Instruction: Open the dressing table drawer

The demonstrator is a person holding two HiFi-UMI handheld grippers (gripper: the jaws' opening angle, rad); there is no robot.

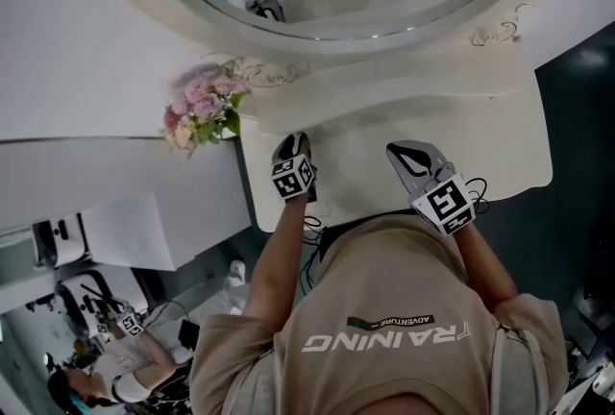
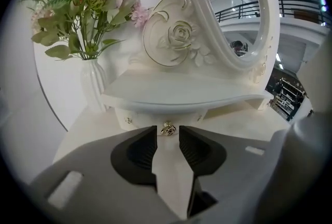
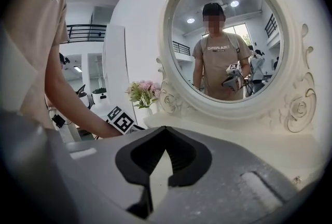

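1. The left gripper (image 2: 167, 134), jaws spread and empty, points straight at the drawer (image 2: 148, 116); its gold knob (image 2: 167, 128) sits just beyond the tips.
2. The right gripper (image 3: 164, 130), jaws pressed together and empty, is farther from the knob.

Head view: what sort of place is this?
Probably a large hall or lab staged as a bedroom corner, not a home: an ornate dressing table, its oval mirror and a vase of flowers, with an upper balcony railing behind.
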